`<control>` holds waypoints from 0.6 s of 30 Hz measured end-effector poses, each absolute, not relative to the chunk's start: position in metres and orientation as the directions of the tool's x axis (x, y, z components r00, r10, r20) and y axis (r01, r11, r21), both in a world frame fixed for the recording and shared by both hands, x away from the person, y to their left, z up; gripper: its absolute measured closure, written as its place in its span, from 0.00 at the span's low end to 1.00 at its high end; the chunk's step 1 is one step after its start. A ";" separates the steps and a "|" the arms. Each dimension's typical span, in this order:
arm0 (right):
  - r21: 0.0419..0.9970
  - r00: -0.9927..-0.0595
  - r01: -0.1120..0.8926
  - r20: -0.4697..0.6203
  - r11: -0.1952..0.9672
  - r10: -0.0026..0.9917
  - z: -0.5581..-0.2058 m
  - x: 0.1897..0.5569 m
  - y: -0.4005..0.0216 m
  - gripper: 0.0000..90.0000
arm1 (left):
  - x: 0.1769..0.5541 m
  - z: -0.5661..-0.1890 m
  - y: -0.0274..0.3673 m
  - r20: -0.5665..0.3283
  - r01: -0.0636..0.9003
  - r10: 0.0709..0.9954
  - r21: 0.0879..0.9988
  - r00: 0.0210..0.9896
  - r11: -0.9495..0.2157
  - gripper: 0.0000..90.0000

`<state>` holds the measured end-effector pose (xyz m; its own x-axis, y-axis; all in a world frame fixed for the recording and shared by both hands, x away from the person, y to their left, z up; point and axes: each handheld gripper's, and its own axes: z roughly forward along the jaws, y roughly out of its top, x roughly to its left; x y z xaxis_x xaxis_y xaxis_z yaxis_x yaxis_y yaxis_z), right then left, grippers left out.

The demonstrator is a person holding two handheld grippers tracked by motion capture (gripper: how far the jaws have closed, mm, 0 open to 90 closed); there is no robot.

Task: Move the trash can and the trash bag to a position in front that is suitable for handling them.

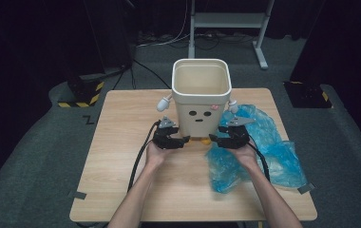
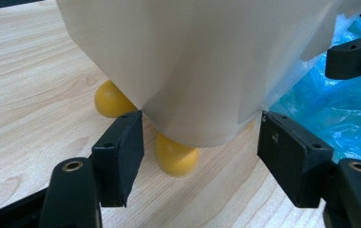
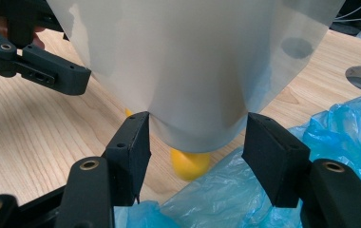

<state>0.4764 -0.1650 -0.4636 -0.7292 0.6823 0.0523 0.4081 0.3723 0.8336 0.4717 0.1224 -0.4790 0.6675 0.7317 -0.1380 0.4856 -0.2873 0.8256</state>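
A cream bin (image 1: 201,95) with a drawn face, small white arms and yellow feet (image 1: 206,140) stands upright at the middle of the wooden table (image 1: 121,142). My left gripper (image 1: 181,140) is at its lower left corner. In the left gripper view both pads press the bin's bottom corner (image 2: 193,61) above a yellow foot (image 2: 175,154). My right gripper (image 1: 215,139) holds the lower right corner the same way, its jaws against the bin (image 3: 193,61) over a foot (image 3: 189,164). The bin's inside looks bare.
A crumpled blue plastic bag (image 1: 273,152) lies on the table right of the bin, under my right hand. Behind the table stand a white metal frame (image 1: 226,21) and two dark bases with yellow-black tape (image 1: 81,92). Cables trail from both grippers.
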 end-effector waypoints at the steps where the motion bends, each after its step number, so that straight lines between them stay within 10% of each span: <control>1: 0.832 -0.729 0.410 0.053 0.374 0.683 -0.463 0.477 -0.165 0.47 | 0.472 -0.479 0.123 -0.139 0.487 0.731 0.825 0.668 -0.288 0.37; 18: 0.834 -0.725 0.413 0.058 0.365 0.686 -0.468 0.477 -0.165 0.46 | 0.474 -0.478 0.123 -0.163 0.506 0.734 0.819 0.659 -0.272 0.36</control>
<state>0.4774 -0.1647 -0.4679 -0.7250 0.6862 0.0583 0.4128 0.3652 0.8344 0.4742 0.1229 -0.4780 0.6590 0.7343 -0.1628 0.5058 -0.2725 0.8185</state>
